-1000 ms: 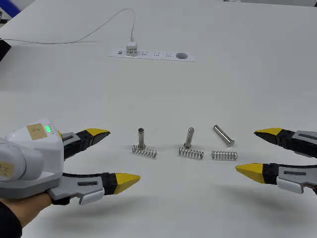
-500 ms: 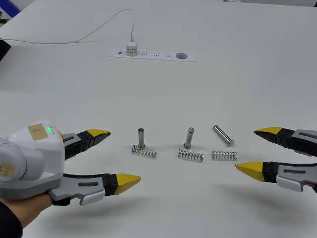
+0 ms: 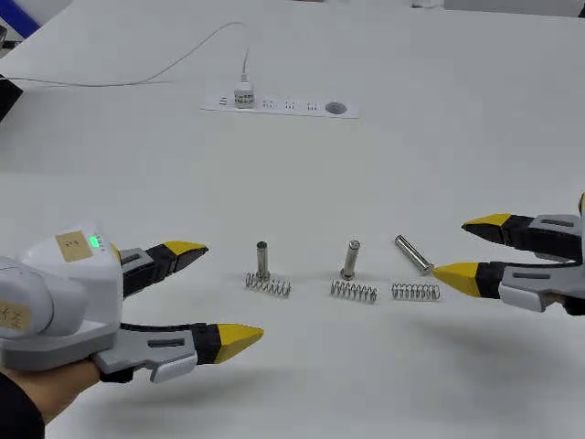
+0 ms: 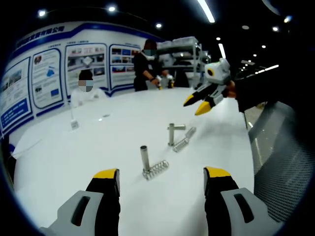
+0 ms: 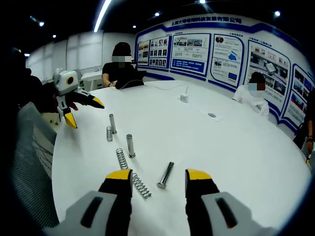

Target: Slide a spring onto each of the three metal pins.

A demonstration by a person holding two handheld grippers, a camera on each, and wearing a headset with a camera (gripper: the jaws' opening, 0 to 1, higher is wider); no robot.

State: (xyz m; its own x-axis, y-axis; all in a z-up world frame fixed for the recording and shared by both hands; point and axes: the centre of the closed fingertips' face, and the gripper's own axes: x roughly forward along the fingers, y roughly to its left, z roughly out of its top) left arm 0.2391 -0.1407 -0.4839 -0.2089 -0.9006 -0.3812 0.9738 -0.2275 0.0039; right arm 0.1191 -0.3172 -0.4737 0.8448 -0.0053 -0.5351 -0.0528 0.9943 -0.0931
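Now, the middle pin [image 3: 350, 259] stands upright on the white table [image 3: 457, 137], and everything else is placed from it. The middle spring [image 3: 354, 292] lies flat on the table just on your side of that pin's foot.

Left of the middle pin, the left pin [image 3: 262, 259] also stands upright. The left spring [image 3: 268, 285] lies at its base in the same way. Right of the middle pin, the right pin [image 3: 413, 253] lies on its side, slanting away from you. The right spring [image 3: 416, 292] lies just nearer you than that pin, a little apart from it. All three springs lie loose on the table.

Your left gripper [image 3: 233, 291] hovers farther left of the middle pin than the left pin, and closer to you. Its jaws are spread wide and hold nothing. Your right gripper [image 3: 450, 247] hangs to the right of the middle pin, beyond the lying pin. Its jaws are parted, less widely than the left's, and they too are empty. Its nearer tip sits close to the right spring's end without touching it.

Well beyond the middle pin, on the far side of the table, lies a white power strip [image 3: 279, 104]. A plug [image 3: 243, 93] sits in it, and its cable [image 3: 174, 62] trails off to the left.
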